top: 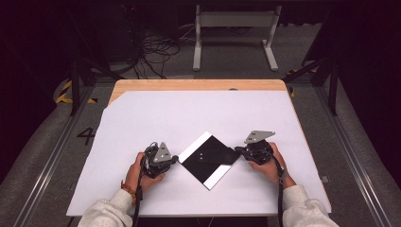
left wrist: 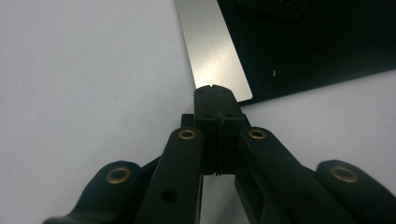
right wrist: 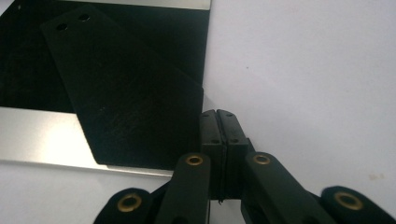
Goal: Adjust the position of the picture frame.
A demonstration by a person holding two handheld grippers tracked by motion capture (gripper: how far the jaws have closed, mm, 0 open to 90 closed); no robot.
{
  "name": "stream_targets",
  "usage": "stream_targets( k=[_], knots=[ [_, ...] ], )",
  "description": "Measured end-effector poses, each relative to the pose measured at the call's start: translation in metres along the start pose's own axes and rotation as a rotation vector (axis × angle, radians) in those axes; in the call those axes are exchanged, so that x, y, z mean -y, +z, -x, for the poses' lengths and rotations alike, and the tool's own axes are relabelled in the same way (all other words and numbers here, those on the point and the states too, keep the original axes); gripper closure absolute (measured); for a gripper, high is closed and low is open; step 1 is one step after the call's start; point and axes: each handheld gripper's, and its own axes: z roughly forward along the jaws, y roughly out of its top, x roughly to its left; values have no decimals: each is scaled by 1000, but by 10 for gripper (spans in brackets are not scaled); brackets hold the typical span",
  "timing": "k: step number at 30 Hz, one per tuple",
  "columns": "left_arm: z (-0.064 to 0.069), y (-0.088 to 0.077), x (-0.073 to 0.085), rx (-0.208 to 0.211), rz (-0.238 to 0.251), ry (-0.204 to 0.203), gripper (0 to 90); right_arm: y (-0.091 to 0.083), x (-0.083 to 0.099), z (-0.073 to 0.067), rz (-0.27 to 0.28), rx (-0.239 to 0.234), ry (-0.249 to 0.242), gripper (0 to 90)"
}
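Black jaws of the left gripper [left wrist: 213, 88] are pressed together with no gap between them, their tips right at the near corner of a black square board [top: 208, 159] with silvery strips along two opposite edges; whether they pinch that corner or merely touch it cannot be told. In the left gripper view the tips sit just at the end of one silver strip [left wrist: 211, 49], with the dark face of the board spreading up and to the right. The right gripper [right wrist: 217, 114] also has its jaws closed flat against each other, nothing visible between them, and its tips lie just beside the edge of a smaller black plate [right wrist: 126, 88] that rests on top of the board. That plate is a slanted four-sided piece with two small holes near its far end, and it overlaps the board's dark face and the nearer silver strip. From the high view, the board lies turned like a diamond on a white sheet [top: 198, 118] that covers most of a wooden table [top: 198, 84], roughly midway between the two grippers. The person's left hand [top: 142, 170] and right hand [top: 269, 165] each wrap a gripper, light sleeves entering from the bottom edge, a cable trailing back from each tool.
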Motion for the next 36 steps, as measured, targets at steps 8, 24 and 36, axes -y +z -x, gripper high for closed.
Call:
stream_targets(
  k=[8, 24, 36],
  knots=[
    [-10, 8, -6, 6, 6, -31, 894, -10, 7, -13, -15, -15, -17, 900],
    [-20, 26, -21, -55, 8, -52, 888, -26, 22, -36, -8, -45, -25, 900],
    [-3, 1, -8, 69, 28, -91, 806, -35, 33, -43, 9, -78, 33, 900]
  ],
)
